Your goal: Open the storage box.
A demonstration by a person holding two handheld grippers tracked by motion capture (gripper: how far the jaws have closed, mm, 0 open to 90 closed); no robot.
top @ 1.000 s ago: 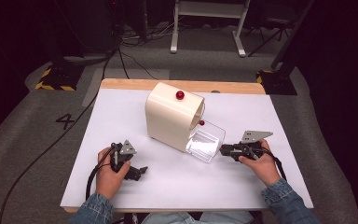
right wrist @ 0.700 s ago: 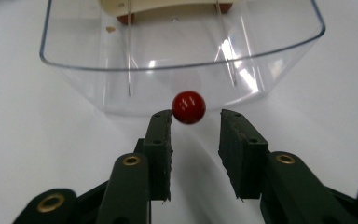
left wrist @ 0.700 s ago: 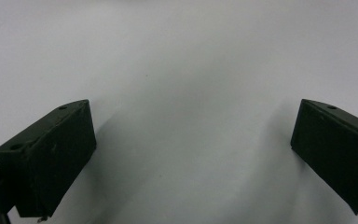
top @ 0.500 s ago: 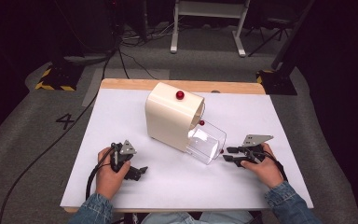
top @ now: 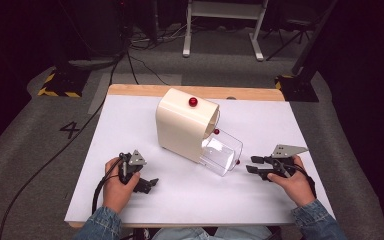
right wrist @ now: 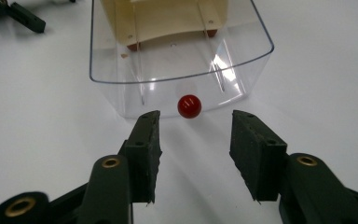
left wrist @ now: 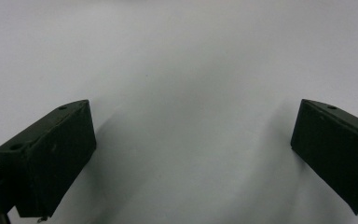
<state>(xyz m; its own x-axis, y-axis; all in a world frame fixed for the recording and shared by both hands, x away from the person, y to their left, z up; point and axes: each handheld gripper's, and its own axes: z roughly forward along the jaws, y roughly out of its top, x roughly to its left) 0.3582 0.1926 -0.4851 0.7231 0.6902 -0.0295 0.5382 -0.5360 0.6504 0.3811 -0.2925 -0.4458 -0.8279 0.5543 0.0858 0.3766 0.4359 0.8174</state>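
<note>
The desk (top: 130,125), flat, white and matte, lay under both tools. On it, ahead of the right hand-held gripper (top: 250,165) and off to the right of the left hand-held gripper (top: 153,184), stood one cream bread box (top: 182,125) with a smooth, glossy arched shell. Its clear plastic lid (top: 222,152), a curved glassy sheet, hung open toward the right hand-held gripper, just beyond its jaw tips. Three small round red knobs showed: one on top of the shell (top: 193,102), one at the shell's side (top: 216,132), and the lid knob (right wrist: 189,106), a shiny ball sitting just ahead of the gap between the right hand-held gripper's ribbed black jaws.

A second earlier the right hand-held gripper sat closed against the lid's edge; since then it had drawn back a little from the lid, and its jaws had just been opening, now standing spread with nothing between them. The left hand-held gripper kept its place on the desk, blocky jaws wide apart over bare white surface.
</note>
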